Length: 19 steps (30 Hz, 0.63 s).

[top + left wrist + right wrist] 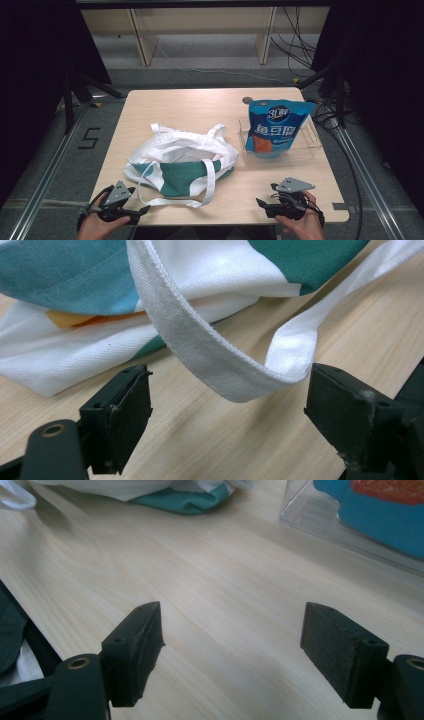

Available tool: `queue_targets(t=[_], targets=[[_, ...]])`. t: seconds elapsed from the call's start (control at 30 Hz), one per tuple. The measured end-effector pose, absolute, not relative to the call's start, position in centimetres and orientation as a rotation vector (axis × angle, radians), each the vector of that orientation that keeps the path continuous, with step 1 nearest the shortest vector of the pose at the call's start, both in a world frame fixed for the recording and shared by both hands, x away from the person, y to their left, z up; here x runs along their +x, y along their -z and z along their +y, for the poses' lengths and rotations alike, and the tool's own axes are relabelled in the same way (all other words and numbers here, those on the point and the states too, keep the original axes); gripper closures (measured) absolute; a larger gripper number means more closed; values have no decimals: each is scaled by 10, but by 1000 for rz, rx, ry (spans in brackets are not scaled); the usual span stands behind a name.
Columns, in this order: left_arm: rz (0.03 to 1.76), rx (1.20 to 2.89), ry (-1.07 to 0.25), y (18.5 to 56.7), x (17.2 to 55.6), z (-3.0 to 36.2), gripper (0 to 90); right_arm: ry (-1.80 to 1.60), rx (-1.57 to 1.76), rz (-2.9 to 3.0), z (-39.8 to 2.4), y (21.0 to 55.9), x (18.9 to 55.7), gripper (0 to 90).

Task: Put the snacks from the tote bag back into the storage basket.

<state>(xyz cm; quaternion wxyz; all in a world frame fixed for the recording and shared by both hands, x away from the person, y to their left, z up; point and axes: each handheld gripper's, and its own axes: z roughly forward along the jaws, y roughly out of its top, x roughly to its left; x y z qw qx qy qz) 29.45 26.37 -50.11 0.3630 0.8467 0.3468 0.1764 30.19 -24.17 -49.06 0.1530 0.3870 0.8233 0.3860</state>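
Note:
A white and green cloth tote bag (180, 162) lies crumpled on the left half of the wooden table (165, 107). Its white strap (220, 365) loops down between the wide-apart jaws of my left gripper (227, 405), and the pads do not press on it. In the high view the left gripper (139, 210) sits at the bag's near left corner. My right gripper (264, 205) stands open near the front edge on the right, and in its own view the gripper (232, 645) has bare wood between its jaws. A blue snack pouch (275, 127) rests in a clear tray (311, 146).
A small dark round object (247, 100) lies at the table's far edge behind the tray. The clear tray (345, 537) and the bag's green edge (185, 502) lie ahead of the right gripper. Cables and a wooden frame stand on the floor beyond the table.

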Motion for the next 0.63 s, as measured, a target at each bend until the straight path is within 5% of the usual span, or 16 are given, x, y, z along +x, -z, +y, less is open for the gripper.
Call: queue_targets(t=[0.63], targets=[[884,2185,-459,501,295,264,176,-1043,1072,2397,-240,497,301,250]])
